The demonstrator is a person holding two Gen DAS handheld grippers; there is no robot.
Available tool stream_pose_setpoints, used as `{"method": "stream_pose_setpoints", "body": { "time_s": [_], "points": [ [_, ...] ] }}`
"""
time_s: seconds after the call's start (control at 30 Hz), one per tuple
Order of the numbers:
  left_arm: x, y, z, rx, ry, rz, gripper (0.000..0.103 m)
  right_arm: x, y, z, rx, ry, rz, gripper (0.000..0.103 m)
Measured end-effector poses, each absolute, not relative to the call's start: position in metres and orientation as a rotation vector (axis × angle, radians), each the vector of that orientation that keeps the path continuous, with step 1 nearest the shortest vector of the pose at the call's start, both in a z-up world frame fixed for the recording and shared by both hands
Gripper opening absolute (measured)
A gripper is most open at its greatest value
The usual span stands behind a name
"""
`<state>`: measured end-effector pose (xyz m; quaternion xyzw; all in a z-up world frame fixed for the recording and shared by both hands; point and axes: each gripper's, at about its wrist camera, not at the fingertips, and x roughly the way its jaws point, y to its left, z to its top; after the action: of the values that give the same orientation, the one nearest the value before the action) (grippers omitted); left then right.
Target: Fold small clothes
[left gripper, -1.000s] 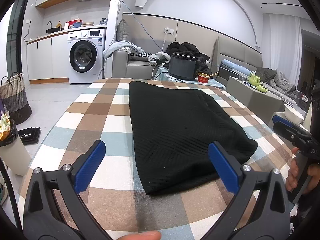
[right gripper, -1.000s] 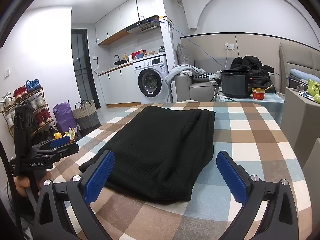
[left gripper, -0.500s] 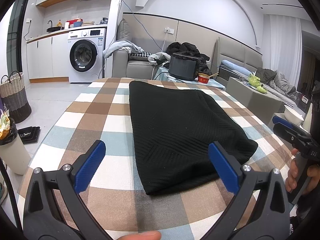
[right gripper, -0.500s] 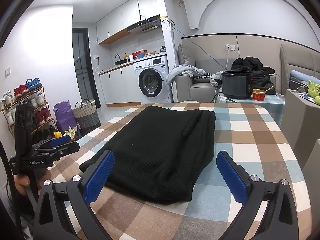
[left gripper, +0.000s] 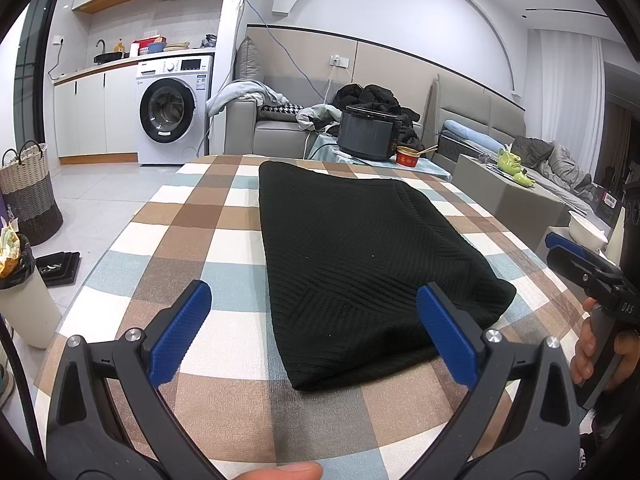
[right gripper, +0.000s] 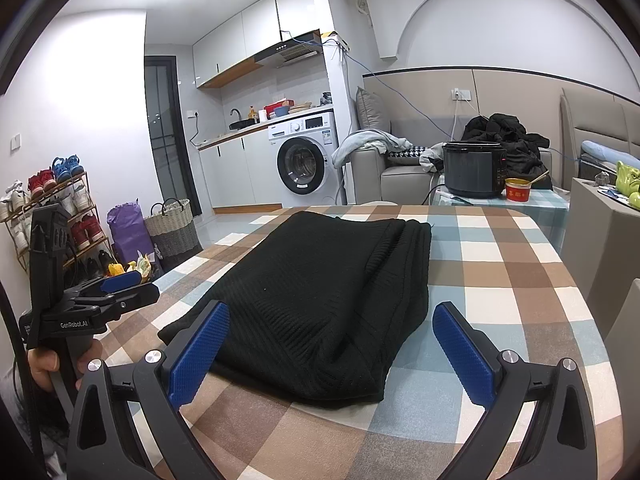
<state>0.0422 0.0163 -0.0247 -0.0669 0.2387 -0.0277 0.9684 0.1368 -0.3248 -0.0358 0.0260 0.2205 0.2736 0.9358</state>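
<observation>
On the checked counter (left gripper: 192, 236) a black ribbed knit garment (left gripper: 360, 256) lies folded into a long flat rectangle, its near end just ahead of both tools and touched by neither. The left hand-held gripper (left gripper: 314, 328) hangs above the near edge with its blue pads wide apart and nothing between them; the right hand-held gripper (right gripper: 330, 344) is spread the same way, also empty. In the right wrist view the garment's far right edge shows stacked layers, though how many cannot be made out. Each holder's hand (left gripper: 596, 354) is cut off by the frame edge, only fingers visible around the grip
</observation>
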Motion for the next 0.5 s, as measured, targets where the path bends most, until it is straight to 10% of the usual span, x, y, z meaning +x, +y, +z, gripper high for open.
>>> {"method": "stream_pose_setpoints", "body": {
  "time_s": [0.5],
  "points": [
    [0.0423,0.0153,-0.0248,-0.137,0.483,-0.055,0.102,0.1361,-0.3243,-0.0357,0.055,0.452,0.558,0.103]
  ]
}}
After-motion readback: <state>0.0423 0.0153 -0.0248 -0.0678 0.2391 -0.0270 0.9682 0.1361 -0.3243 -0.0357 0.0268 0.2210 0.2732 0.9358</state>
